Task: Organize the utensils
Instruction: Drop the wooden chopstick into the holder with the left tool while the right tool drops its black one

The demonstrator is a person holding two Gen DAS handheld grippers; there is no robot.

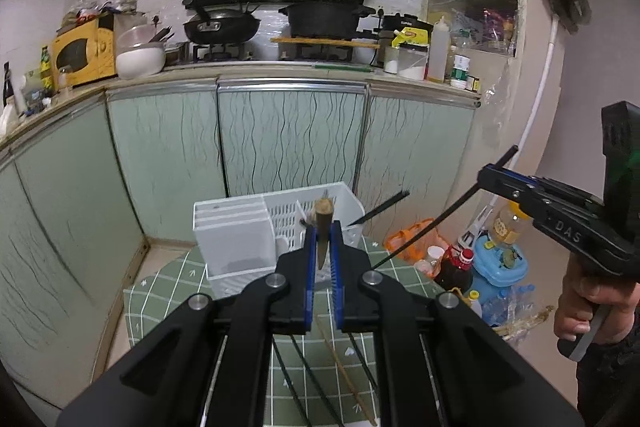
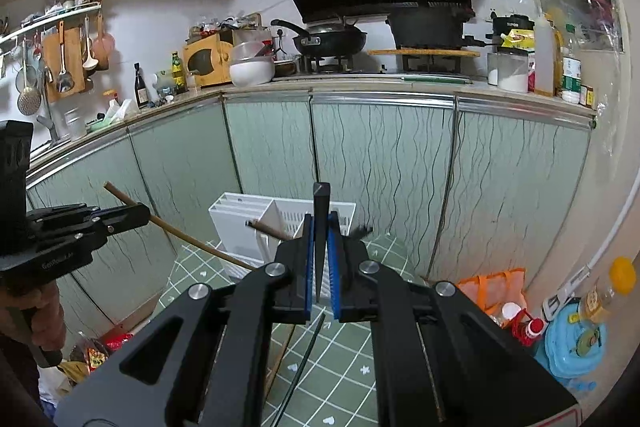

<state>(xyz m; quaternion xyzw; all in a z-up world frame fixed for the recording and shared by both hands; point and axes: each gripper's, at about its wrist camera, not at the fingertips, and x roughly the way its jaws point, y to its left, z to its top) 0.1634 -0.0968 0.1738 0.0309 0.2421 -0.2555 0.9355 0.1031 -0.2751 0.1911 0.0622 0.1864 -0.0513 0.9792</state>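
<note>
My left gripper (image 1: 323, 231) is shut on a brown wooden chopstick (image 1: 322, 211), held above the green checked table (image 1: 168, 287). Just beyond it stands the white utensil holder (image 1: 236, 231), where a black chopstick (image 1: 380, 211) leans out of the slotted side. At the right, my right gripper (image 1: 489, 174) is shut on a thin black chopstick (image 1: 420, 233) that slants down to the left. In the right wrist view, the right gripper (image 2: 321, 223) clamps that black chopstick (image 2: 321, 203) before the holder (image 2: 240, 223). The left gripper (image 2: 142, 214) carries the wooden chopstick (image 2: 192, 239).
More black chopsticks (image 1: 298, 379) and a wooden one (image 1: 344, 367) lie on the cloth under the grippers. Green cabinet doors (image 1: 288, 139) stand behind the table. On the floor at the right are bottles (image 1: 456, 267), an orange bag (image 2: 496, 287) and a blue plastic toy (image 2: 572, 343).
</note>
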